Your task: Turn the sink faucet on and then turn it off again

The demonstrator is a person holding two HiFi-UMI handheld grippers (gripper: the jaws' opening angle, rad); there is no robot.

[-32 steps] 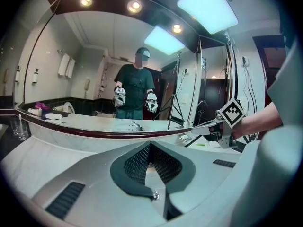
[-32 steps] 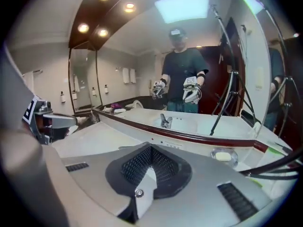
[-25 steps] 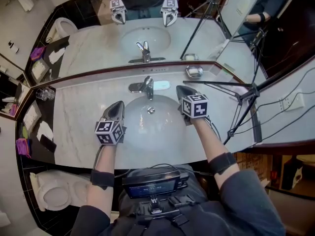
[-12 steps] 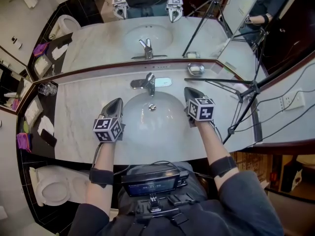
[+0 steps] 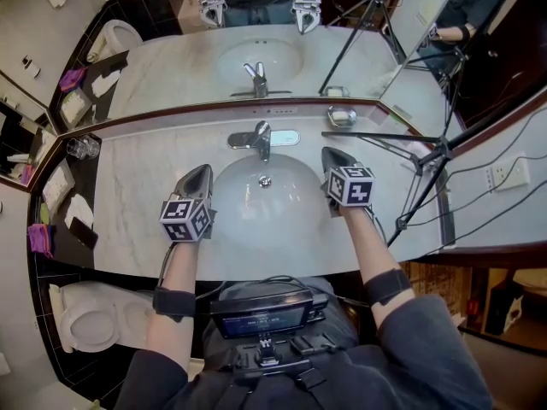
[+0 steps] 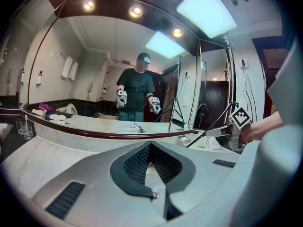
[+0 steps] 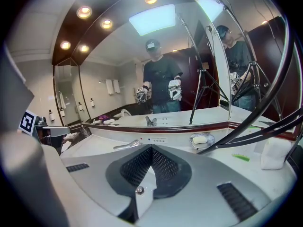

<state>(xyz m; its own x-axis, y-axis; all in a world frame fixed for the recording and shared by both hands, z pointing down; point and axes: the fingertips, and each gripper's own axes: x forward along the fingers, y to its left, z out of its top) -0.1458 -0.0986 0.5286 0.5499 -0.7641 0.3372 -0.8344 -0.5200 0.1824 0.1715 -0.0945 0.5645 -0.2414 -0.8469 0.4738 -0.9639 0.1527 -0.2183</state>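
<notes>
The chrome faucet (image 5: 260, 138) stands behind the white sink basin (image 5: 248, 220), its lever (image 7: 126, 145) showing left of my right jaws. I see no water stream. My left gripper (image 5: 202, 172) hovers over the basin's left rim, shut and empty, pointing at the mirror; its own view (image 6: 150, 143) hides the faucet behind the jaws. My right gripper (image 5: 329, 154) hangs over the basin's right rim, to the right of the faucet and apart from it. It is shut with nothing held (image 7: 151, 146).
A marble counter (image 5: 145, 169) surrounds the basin, with a wide mirror (image 5: 171, 67) behind it. A soap dish (image 5: 342, 116) sits at the back right. A black tripod (image 5: 419, 156) reaches over the counter's right end. Drinking glasses (image 5: 81, 149) stand at the far left.
My right gripper has drifted a little to the right and back from the faucet. The left gripper has stayed in place. Both stay shut.
</notes>
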